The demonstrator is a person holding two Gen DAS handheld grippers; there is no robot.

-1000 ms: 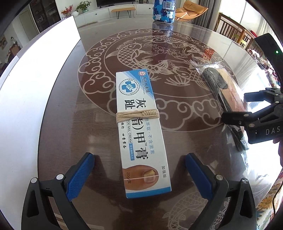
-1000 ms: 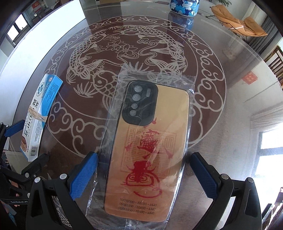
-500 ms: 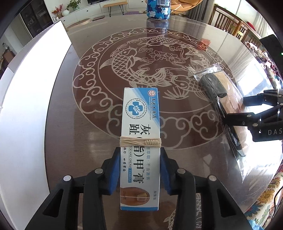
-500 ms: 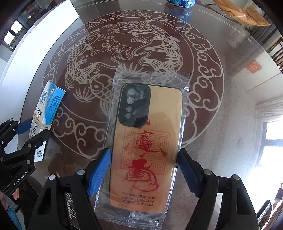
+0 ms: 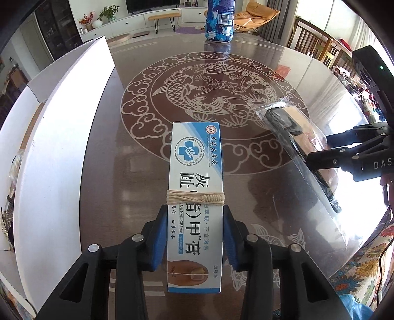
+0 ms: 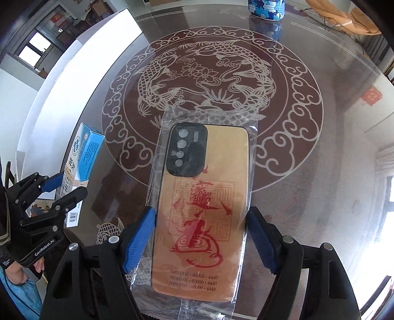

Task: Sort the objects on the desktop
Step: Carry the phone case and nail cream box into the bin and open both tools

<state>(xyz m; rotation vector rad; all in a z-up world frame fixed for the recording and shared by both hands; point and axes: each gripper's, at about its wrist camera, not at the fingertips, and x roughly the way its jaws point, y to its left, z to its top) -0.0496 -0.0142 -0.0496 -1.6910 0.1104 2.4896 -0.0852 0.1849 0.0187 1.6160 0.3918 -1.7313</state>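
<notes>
Both items lifted off table [image 5: 283, 61].

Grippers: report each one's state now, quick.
Left gripper: shut on the cream box.
Right gripper: shut on the bagged phone case.

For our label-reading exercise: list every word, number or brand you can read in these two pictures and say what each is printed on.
"TOE NAIL CREAM", beside large Chinese characters: cream box clamped in the left gripper.
"00031000 · 65000 · 4440", the clearest of three number rows: bagged phone case in the right gripper.
"GenRobot.AI": left gripper's body, right wrist view.
"DAS", cut off by the frame: right gripper's body, left wrist view.
Unreadable: blue can label, box barcode.
</notes>
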